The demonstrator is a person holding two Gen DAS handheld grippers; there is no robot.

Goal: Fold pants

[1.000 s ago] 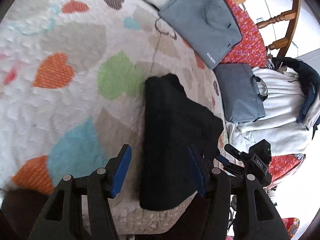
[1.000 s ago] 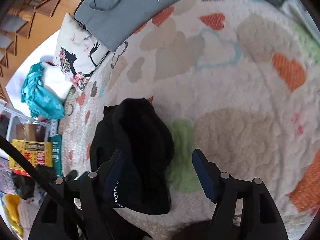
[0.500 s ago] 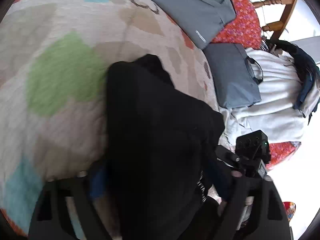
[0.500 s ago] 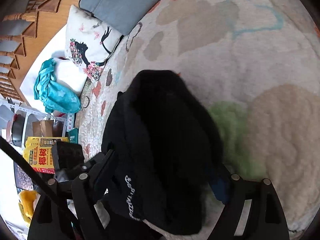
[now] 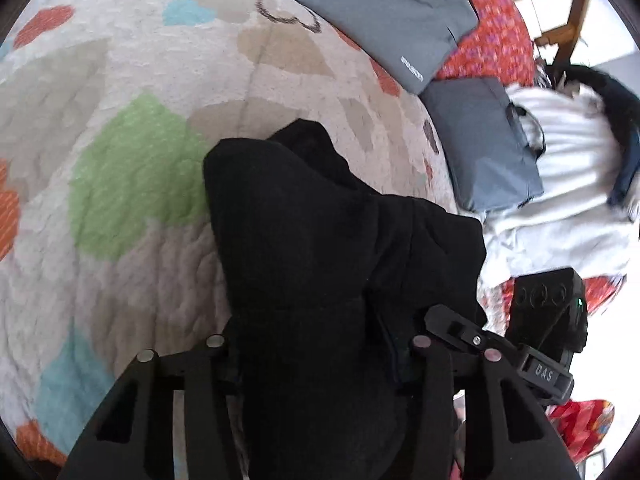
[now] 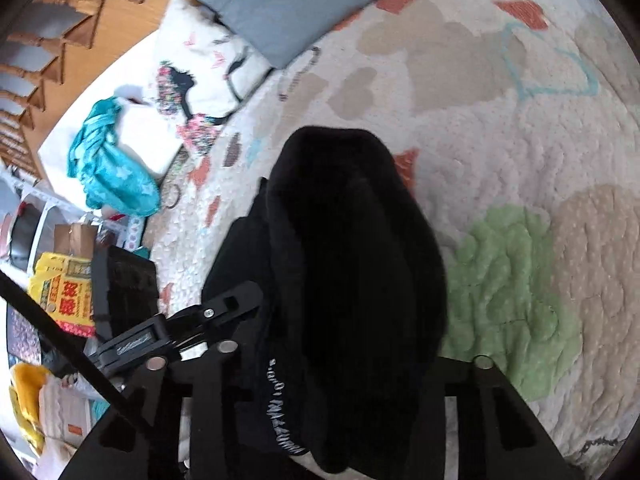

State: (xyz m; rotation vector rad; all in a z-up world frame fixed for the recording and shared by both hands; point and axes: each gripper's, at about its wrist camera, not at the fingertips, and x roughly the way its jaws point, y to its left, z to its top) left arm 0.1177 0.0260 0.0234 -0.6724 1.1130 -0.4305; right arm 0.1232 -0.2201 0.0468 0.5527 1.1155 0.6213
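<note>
Lying on the heart-patterned quilt, the folded black pants bulge up between both tools. At the left, the left gripper has its fingers closed on the pants' near end, pads buried in cloth. Further right, the right gripper likewise clamps the pants. Grey laptop bags sit beyond the bundle at the quilt's edge.

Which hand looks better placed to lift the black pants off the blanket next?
Neither clearly: both grip the black pants. The left gripper is buried in the bundle; the right gripper equally, near the white lettering. Lifting together looks best.
</note>
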